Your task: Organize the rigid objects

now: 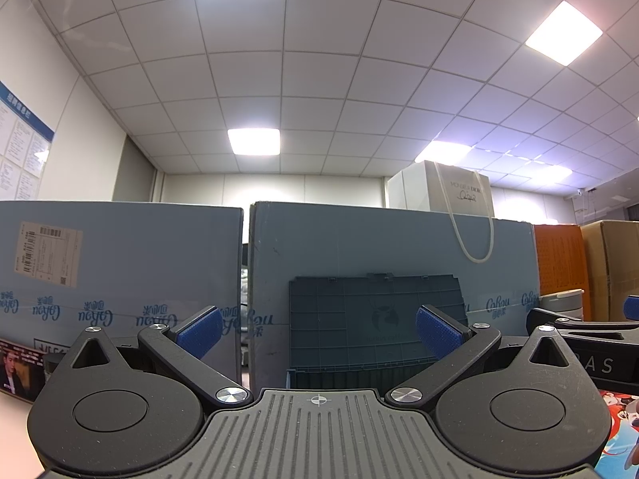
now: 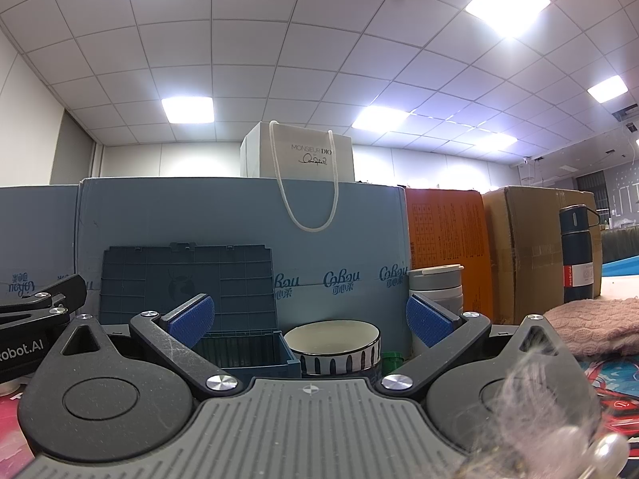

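**Both grippers spread and empty before the open storage box**

The left gripper (image 1: 318,333) has its blue-padded fingers wide apart, holding nothing; directly ahead stands the dark blue plastic storage box (image 1: 359,371) with its ribbed lid (image 1: 375,319) raised against a pale blue cardboard carton (image 1: 120,271). The right gripper (image 2: 310,321) is likewise spread and empty. Between its fingers, just ahead, sits a white ceramic bowl with dark stripes (image 2: 333,349), beside the box. A small green cap (image 2: 392,360) and a grey lidded cup (image 2: 437,287) stand right of the bowl. Further right lie a pink knitted cloth (image 2: 591,325) and a navy flask (image 2: 577,251).
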The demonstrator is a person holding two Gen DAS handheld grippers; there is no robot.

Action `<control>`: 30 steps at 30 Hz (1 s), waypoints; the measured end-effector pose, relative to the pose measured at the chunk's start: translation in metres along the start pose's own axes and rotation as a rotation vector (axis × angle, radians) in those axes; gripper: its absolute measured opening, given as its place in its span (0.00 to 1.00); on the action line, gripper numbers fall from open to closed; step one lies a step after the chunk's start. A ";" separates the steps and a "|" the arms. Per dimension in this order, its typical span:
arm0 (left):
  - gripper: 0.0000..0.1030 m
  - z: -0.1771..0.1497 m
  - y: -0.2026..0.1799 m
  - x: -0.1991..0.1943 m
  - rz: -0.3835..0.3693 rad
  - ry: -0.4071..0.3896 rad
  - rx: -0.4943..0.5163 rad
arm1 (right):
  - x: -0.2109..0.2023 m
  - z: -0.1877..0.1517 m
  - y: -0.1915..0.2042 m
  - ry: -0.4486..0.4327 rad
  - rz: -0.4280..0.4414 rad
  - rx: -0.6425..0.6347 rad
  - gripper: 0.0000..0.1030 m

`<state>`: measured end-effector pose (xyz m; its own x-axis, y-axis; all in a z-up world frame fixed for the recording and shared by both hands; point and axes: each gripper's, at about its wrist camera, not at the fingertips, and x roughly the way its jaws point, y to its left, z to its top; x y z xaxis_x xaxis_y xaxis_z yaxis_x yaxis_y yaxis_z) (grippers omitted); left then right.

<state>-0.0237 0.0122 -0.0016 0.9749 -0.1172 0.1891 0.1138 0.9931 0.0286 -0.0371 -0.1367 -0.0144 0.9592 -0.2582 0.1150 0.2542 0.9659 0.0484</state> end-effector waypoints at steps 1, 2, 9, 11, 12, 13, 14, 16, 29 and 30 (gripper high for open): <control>1.00 0.000 0.000 0.000 -0.001 0.001 0.000 | 0.000 0.000 0.000 0.000 0.000 0.000 1.00; 1.00 0.000 0.000 0.000 0.000 0.001 0.000 | 0.000 0.000 0.000 0.000 0.000 0.000 1.00; 1.00 0.000 0.001 0.000 -0.004 0.001 0.000 | 0.000 0.000 0.000 0.004 0.001 0.001 1.00; 1.00 0.001 0.001 0.000 -0.004 -0.001 0.000 | 0.000 0.000 0.000 0.004 0.002 0.002 1.00; 1.00 0.001 0.001 0.000 -0.005 -0.002 0.001 | 0.000 0.000 0.000 0.004 0.001 0.001 1.00; 1.00 0.001 0.001 0.000 -0.006 -0.002 0.001 | -0.001 -0.001 0.000 0.004 0.001 0.002 1.00; 1.00 0.000 0.001 0.000 -0.006 -0.002 0.002 | 0.000 0.000 0.000 0.004 0.002 0.003 1.00; 1.00 0.000 0.001 0.000 -0.006 -0.002 0.002 | 0.000 0.000 0.000 0.006 0.002 0.002 1.00; 1.00 0.000 0.001 -0.001 -0.005 -0.003 0.004 | 0.002 -0.002 0.000 0.018 0.006 0.005 1.00; 1.00 0.000 0.001 -0.001 -0.006 -0.002 0.004 | 0.002 -0.002 0.000 0.018 0.006 0.005 1.00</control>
<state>-0.0242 0.0132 -0.0015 0.9738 -0.1227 0.1914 0.1184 0.9924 0.0339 -0.0349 -0.1370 -0.0158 0.9628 -0.2520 0.0969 0.2479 0.9673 0.0528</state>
